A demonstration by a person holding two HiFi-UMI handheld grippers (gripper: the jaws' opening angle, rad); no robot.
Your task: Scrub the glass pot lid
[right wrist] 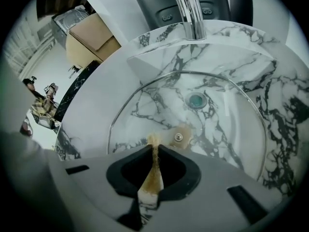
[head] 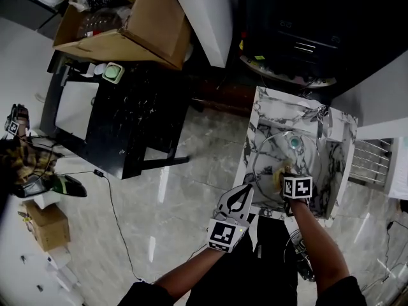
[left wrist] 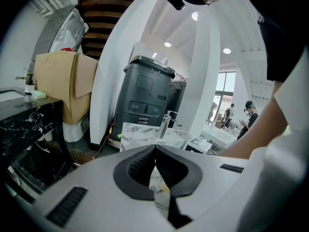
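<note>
The glass pot lid (right wrist: 219, 129) lies flat in the marble sink (right wrist: 285, 110), its metal rim ringing the basin and its centre screw (right wrist: 179, 137) facing up. My right gripper (right wrist: 153, 148) hovers just above the lid's near side, shut on a thin yellow-brown scrub pad (right wrist: 151, 175) whose tip reaches the glass beside the screw. In the head view the right gripper (head: 287, 178) is over the lid (head: 271, 152) with the pad (head: 279, 176) under it. My left gripper (head: 245, 190) hangs at the sink's front-left corner, shut with nothing between its fingers (left wrist: 145, 166).
A chrome tap (right wrist: 188, 8) stands at the sink's back and the drain (right wrist: 196, 99) shows through the glass. A black marble table (head: 127, 113) with a cardboard box (head: 127, 24) stands to the left. Cables trail across the floor (head: 115, 203). A wire rack (head: 368, 161) is at the right.
</note>
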